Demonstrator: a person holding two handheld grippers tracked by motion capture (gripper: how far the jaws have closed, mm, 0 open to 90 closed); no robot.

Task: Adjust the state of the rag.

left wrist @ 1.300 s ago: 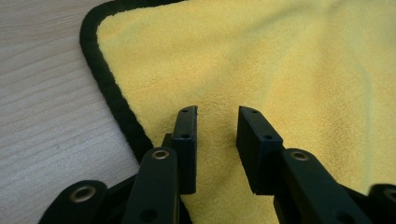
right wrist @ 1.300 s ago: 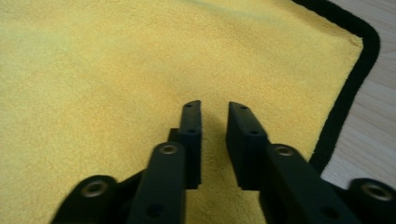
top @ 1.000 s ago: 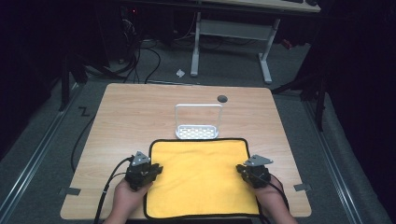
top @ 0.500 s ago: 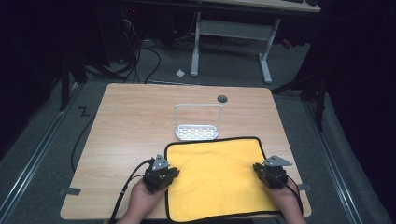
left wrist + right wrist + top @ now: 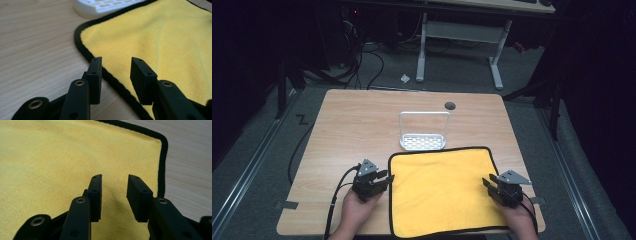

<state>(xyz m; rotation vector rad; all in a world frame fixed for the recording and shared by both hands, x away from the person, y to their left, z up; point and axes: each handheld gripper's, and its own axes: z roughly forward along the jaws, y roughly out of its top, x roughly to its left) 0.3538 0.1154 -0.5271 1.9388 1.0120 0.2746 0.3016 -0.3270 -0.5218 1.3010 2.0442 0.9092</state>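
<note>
**Cloth flat on table, both grippers released**

The yellow cloth (image 5: pixel 442 190) with black edging is laid flat on the near half of the wooden table (image 5: pixel 347 125), its far edge touching the white rack (image 5: pixel 423 135). The left gripper (image 5: pixel 384 177) is held at the cloth's left edge; in the left gripper view the jaws have just been opening and are seen apart above the black hem (image 5: pixel 82 47), nothing pinched. The right gripper (image 5: pixel 488 184) is held over the cloth near its right edge; its jaws have likewise just been opening, seen apart over the yellow surface (image 5: pixel 50 157), nothing gripped. A dark round grommet (image 5: pixel 450 106) is seen beyond the rack.
</note>
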